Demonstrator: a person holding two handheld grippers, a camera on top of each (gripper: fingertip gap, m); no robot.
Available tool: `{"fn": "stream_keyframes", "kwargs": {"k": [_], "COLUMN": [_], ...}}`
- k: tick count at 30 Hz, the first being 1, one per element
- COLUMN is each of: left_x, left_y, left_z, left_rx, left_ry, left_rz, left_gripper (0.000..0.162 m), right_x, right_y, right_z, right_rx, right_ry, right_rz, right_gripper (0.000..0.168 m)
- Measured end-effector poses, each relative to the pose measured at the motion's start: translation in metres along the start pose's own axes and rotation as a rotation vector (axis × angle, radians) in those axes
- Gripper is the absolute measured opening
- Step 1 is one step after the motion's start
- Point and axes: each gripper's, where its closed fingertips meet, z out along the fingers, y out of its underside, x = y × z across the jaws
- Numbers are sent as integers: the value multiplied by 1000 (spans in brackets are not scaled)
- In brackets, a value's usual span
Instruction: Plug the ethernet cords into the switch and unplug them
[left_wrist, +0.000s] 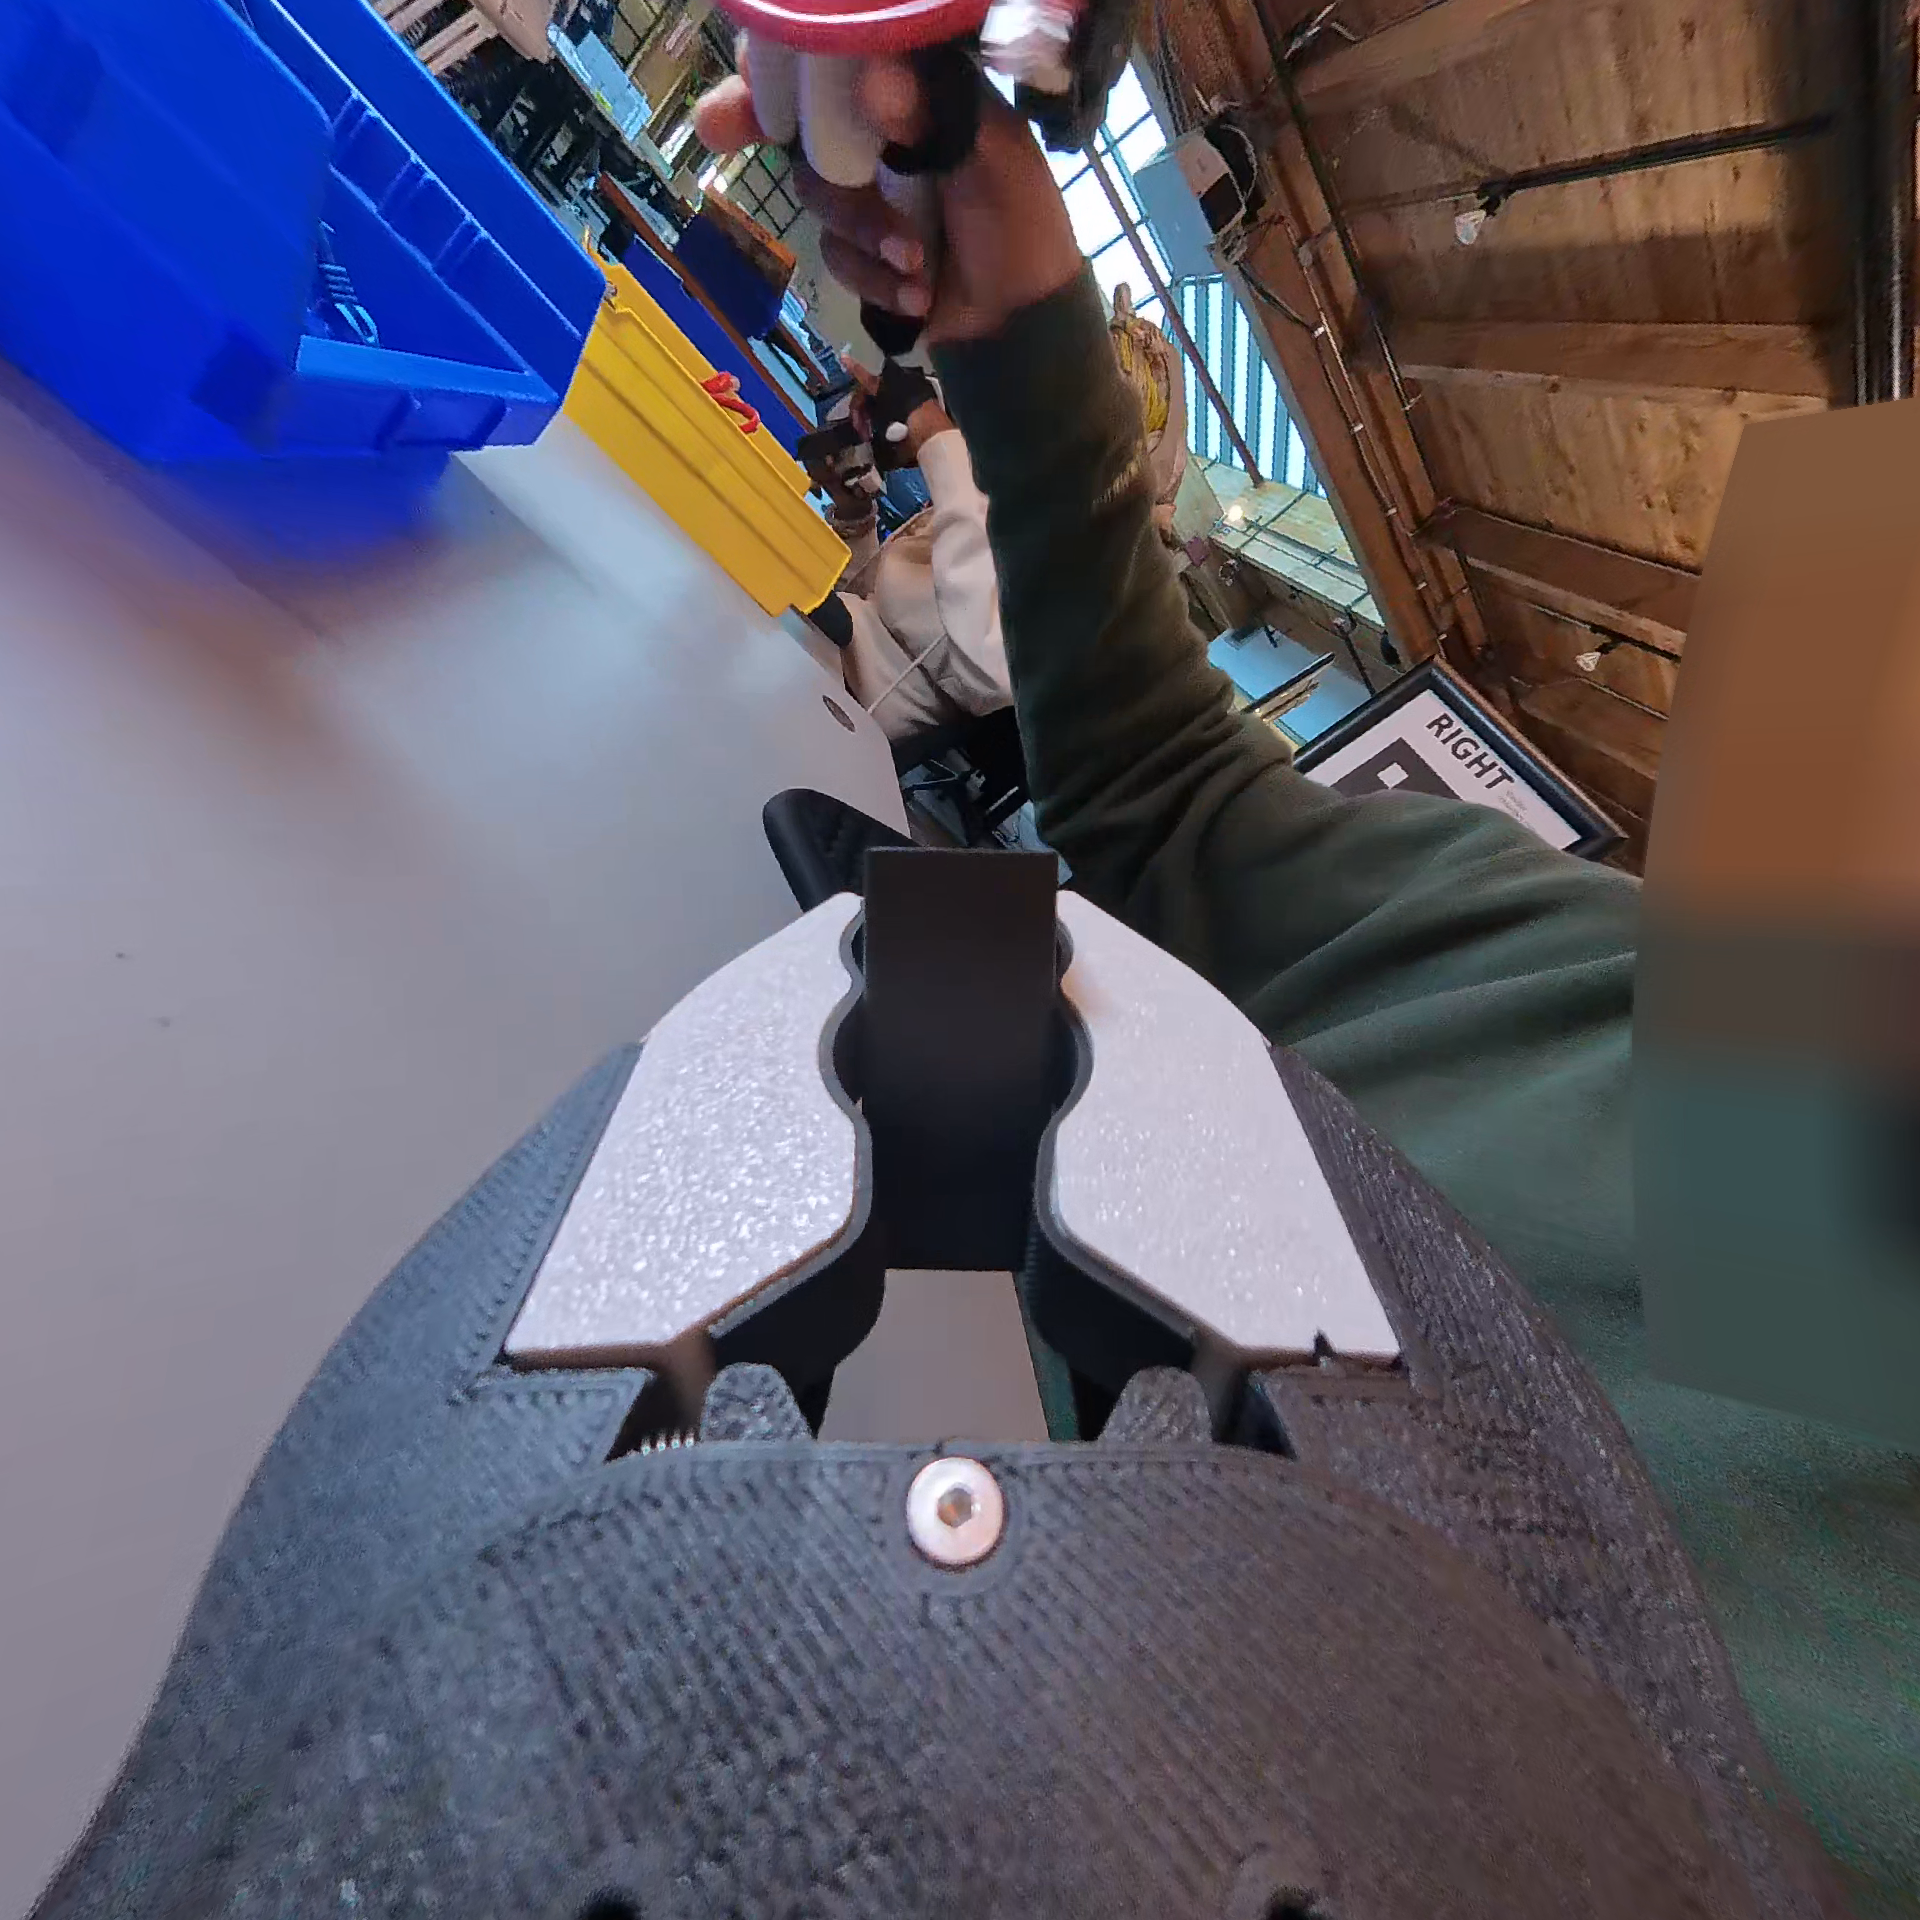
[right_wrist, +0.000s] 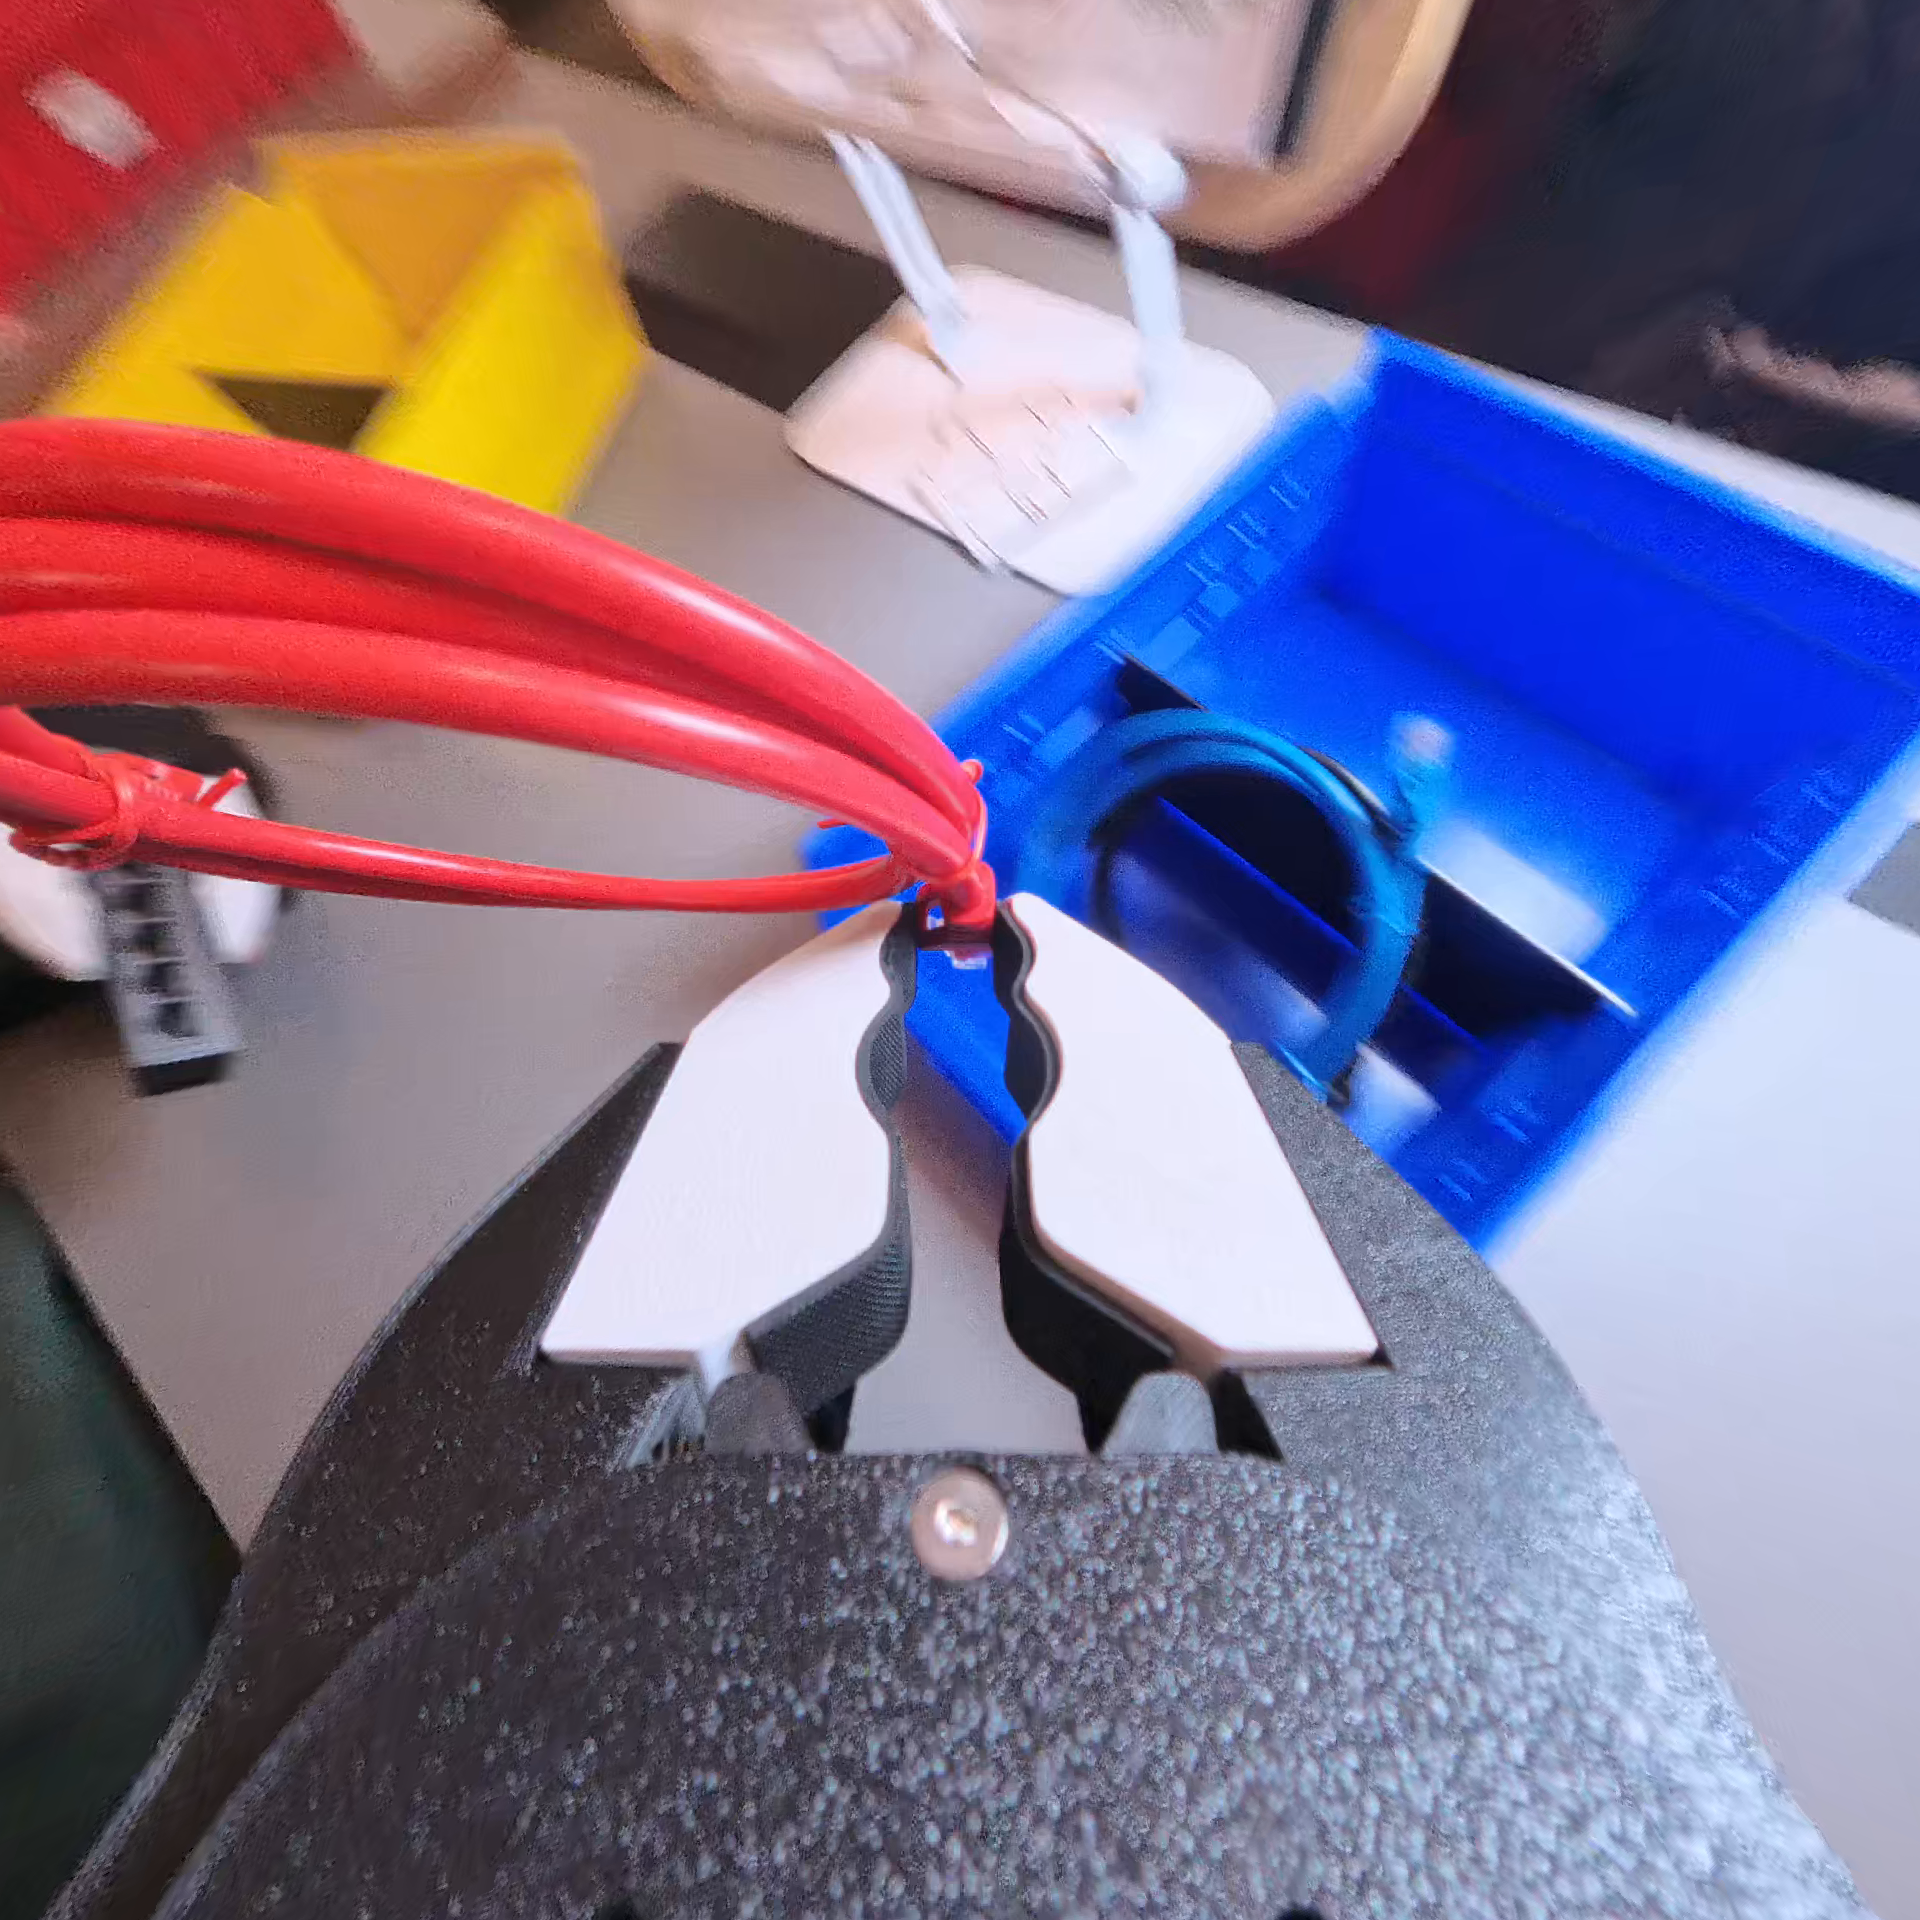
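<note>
Textured black claw (right_wrist: 954, 940), white finger plates, silver screw; green sleeve (left_wrist: 1195, 727).

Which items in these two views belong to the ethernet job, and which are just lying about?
Job:
- red cord bundle, pinched at the right gripper tips
- black box, clamped in the left gripper
- dark port strip on the table

Lying about:
- blue bin
- yellow bin
- white device

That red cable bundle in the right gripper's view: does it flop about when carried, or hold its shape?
Probably somewhat springy: the red cable bundle arcs sideways from the right gripper instead of drooping straight down. The twist tie likely keeps its loops together. Held only at one end, it may well swing.
</note>
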Motion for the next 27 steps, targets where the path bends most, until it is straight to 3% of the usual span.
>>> {"fn": "stream_keyframes", "kwargs": {"k": [4, 7, 8, 10, 13, 15, 18, 22, 24, 27], "left_x": [2, -1, -4, -9, -16, -19, -16, -7, -1, 16], "left_y": [6, 13, 15, 15, 10, 5, -2, -10, -12, -17], "left_z": [6, 9, 9, 8, 4, 2, 1, -2, -1, 0], "left_rx": [-28, -53, -56, -50, -27, -9, 27, 73, 84, 136], "left_ry": [7, -6, -16, -30, -56, -72, -65, -56, -36, 35], "left_rz": [5, 11, 15, 15, 32, 49, 70, 106, 143, 213], "left_gripper": [29, 29, 29, 29, 29, 29, 29, 29, 29, 29], "right_x": [85, 106, 113, 124, 118, 79, -36, -185, -229, -260], "right_y": [41, 73, 77, 74, 39, 11, -5, 46, 76, 97], "right_z": [8, 33, 39, 46, 48, 56, 68, 76, 83, 94], "right_rx": [-363, -616, -675, -733, -607, -422, -161, -58, -59, -28], "right_ry": [272, 333, 381, 487, 581, 491, 121, -311, -433, -532], "right_rz": [102, 110, 60, -70, -248, -323, -401, -522, -512, -396], "right_gripper": [14, 15, 23, 40, 64, 67, 62, 62, 63, 62]}}
